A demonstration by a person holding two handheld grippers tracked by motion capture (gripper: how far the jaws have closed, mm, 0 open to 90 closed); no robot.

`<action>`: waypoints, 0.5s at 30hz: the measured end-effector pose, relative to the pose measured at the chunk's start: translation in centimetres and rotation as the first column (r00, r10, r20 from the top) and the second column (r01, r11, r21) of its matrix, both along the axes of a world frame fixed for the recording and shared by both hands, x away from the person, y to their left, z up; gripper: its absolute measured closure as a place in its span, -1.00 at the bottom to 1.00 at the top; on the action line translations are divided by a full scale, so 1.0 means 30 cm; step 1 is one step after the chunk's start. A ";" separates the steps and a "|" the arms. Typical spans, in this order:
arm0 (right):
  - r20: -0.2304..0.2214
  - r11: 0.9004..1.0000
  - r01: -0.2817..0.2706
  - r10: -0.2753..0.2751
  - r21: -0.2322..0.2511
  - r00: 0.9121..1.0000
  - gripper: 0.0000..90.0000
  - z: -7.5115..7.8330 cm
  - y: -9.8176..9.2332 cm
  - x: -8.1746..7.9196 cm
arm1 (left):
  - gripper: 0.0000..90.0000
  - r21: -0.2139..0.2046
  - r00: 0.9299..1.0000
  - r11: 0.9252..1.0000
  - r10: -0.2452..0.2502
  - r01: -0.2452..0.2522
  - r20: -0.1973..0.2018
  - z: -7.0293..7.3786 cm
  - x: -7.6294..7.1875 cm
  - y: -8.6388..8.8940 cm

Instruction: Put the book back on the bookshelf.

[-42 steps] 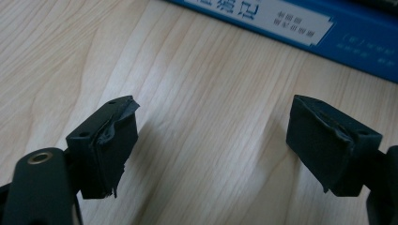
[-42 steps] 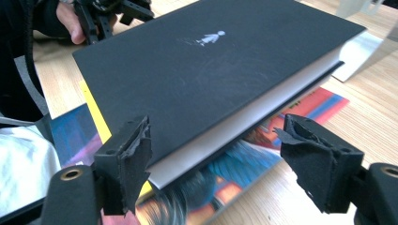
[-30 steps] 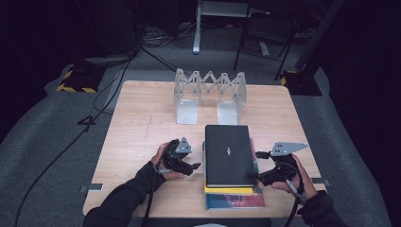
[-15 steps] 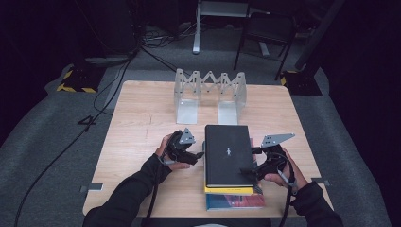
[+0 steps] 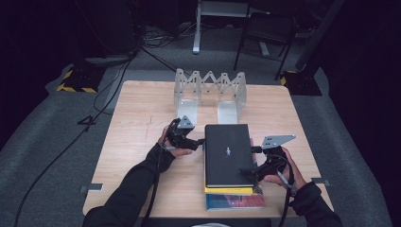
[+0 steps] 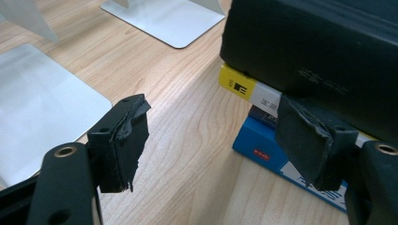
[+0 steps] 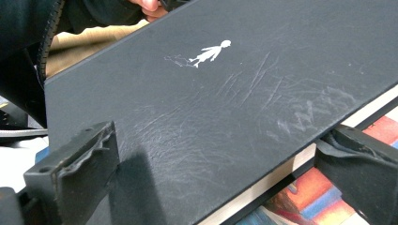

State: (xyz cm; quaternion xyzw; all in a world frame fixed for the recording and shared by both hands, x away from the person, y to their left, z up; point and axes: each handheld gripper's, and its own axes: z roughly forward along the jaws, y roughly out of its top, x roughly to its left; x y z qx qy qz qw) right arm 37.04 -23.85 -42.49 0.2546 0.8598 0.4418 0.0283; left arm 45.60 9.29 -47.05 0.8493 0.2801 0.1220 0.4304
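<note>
A black book (image 5: 228, 153) with a small white figure on its cover tops a stack, over a yellow book (image 5: 229, 189) and a blue book (image 5: 234, 202). My left gripper (image 5: 191, 139) is at the stack's left edge, near the far corner. In the left gripper view it (image 6: 215, 122) is open and has just been closing slightly, with bare wood between the jaws. Its right pad (image 6: 312, 140) is beside the blue book (image 6: 263, 140). My right gripper (image 5: 255, 166) straddles the black book's right edge. Its jaws (image 7: 216, 140) have just been opening, one over the cover (image 7: 225, 103), one under the book.
A metal accordion book rack (image 5: 210, 87) with two flat base plates (image 5: 189, 109) stands at the table's far middle, just beyond the stack. The wooden table (image 5: 142, 123) has bare room on its left half. Cables trail from both grippers toward the table's near edge.
My left gripper has moved away from the near edge, along the stack's left side toward its far corner. The right hand has shifted only slightly toward the book.
</note>
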 end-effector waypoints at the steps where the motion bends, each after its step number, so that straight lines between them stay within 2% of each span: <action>1: 0.008 1.000 -0.003 0.003 0.002 1.000 -0.99 0.000 0.000 0.000 | -0.42 0.004 1.000 1.000 0.007 -0.007 0.004 0.001 0.003 -0.001; 7: 0.036 1.000 -0.016 0.015 0.011 0.999 -0.98 0.001 0.002 -0.001 | -0.40 0.004 1.000 1.000 0.021 -0.022 0.011 -0.011 0.032 0.001; 9: 0.064 1.000 -0.018 0.018 0.004 0.998 -0.98 0.004 0.008 -0.001 | -0.36 0.014 0.999 1.000 0.027 -0.027 0.017 -0.018 0.040 -0.001; 13: 0.071 1.000 -0.025 0.025 0.000 0.997 -0.97 0.007 0.019 0.006 | -0.32 0.021 0.999 0.999 0.027 -0.027 0.023 -0.024 0.049 -0.004; 15: 0.069 1.000 -0.031 0.030 0.007 0.997 -0.97 0.004 0.022 0.011 | -0.22 0.005 1.000 1.000 0.016 -0.016 0.024 -0.027 0.051 -0.002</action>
